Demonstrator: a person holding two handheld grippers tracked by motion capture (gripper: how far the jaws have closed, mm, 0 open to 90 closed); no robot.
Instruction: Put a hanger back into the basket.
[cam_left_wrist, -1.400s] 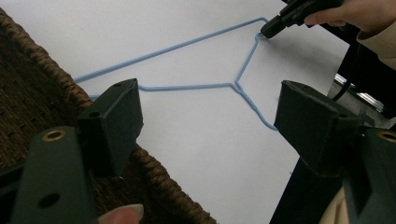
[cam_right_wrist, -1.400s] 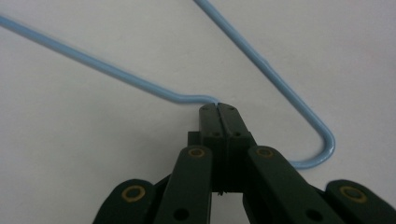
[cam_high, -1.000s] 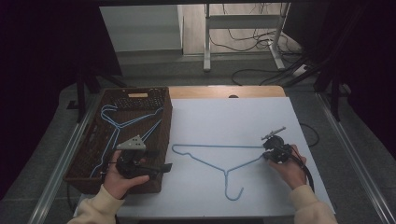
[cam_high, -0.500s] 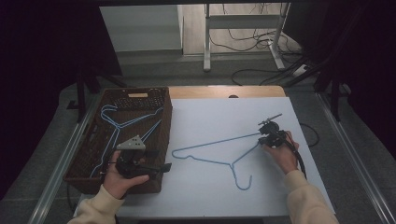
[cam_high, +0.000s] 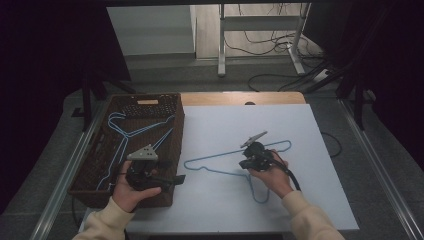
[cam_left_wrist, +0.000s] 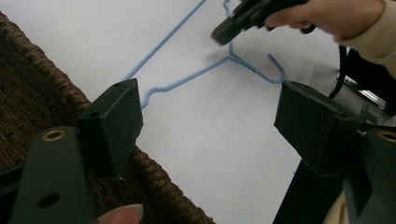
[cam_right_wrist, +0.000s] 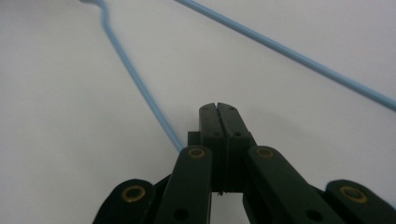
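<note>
A blue wire hanger lies on the white tabletop, hook toward the front edge. My right gripper is shut on its wire near the neck; in the right gripper view the jaws meet tip to tip and the wire runs in under them. My left gripper stands open at the near right corner of the brown woven basket, nothing between its fingers. From the left gripper view I see that gripper open over the basket's rim, with the hanger and right gripper beyond.
Inside the basket lie more blue hangers. A black cable trails from the right gripper along the forearm. Past the table's far edge stand a metal frame and loose floor cables.
My right hand has moved left and away from the front edge, and the hanger has swung round with it. The left hand has stayed over the basket corner.
</note>
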